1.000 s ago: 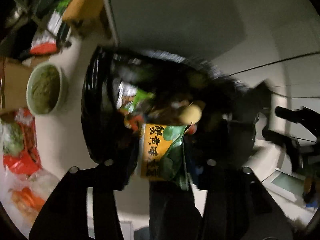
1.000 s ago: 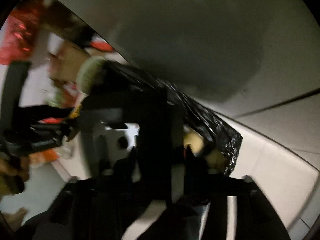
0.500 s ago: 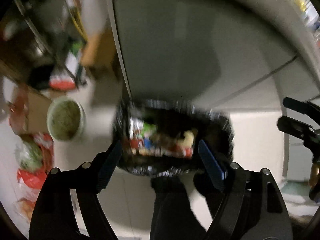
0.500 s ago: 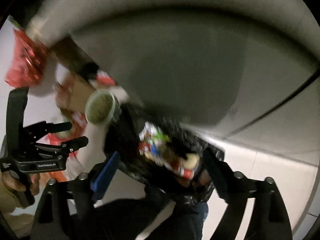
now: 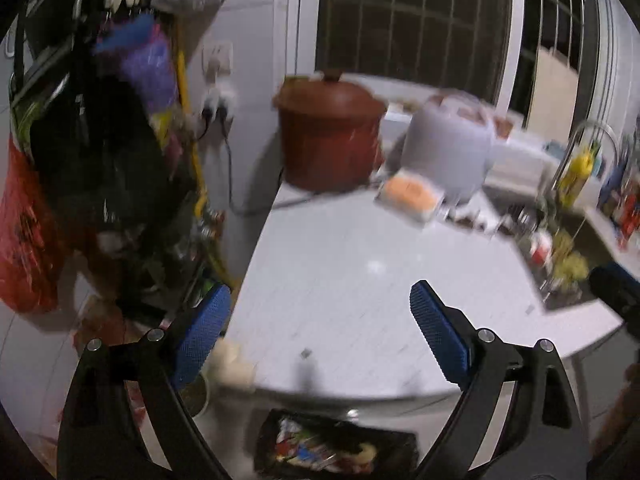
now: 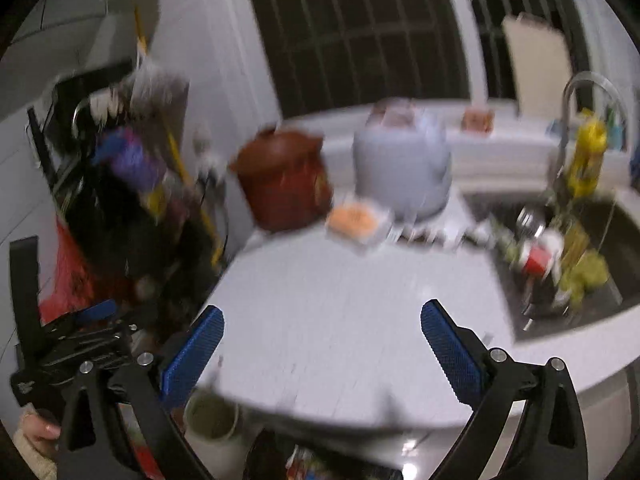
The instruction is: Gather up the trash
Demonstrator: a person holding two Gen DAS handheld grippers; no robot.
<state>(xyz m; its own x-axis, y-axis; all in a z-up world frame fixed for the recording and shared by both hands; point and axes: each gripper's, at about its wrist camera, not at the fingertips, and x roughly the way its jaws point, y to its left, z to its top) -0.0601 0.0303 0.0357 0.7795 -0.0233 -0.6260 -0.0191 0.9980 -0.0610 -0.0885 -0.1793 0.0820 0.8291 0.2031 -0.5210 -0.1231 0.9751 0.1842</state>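
Both cameras, which a second ago looked down into the black trash bag (image 5: 336,446), now face a white countertop (image 5: 360,280), with the bag low at the bottom edge beneath it. Coloured wrappers lie inside the bag. Neither gripper holds anything: the left gripper (image 5: 318,330) and the right gripper (image 6: 320,346) are both opening, jaws wide with only counter between them. A brown pot (image 5: 330,136) and a pale cooker (image 5: 450,148) stand at the counter's back.
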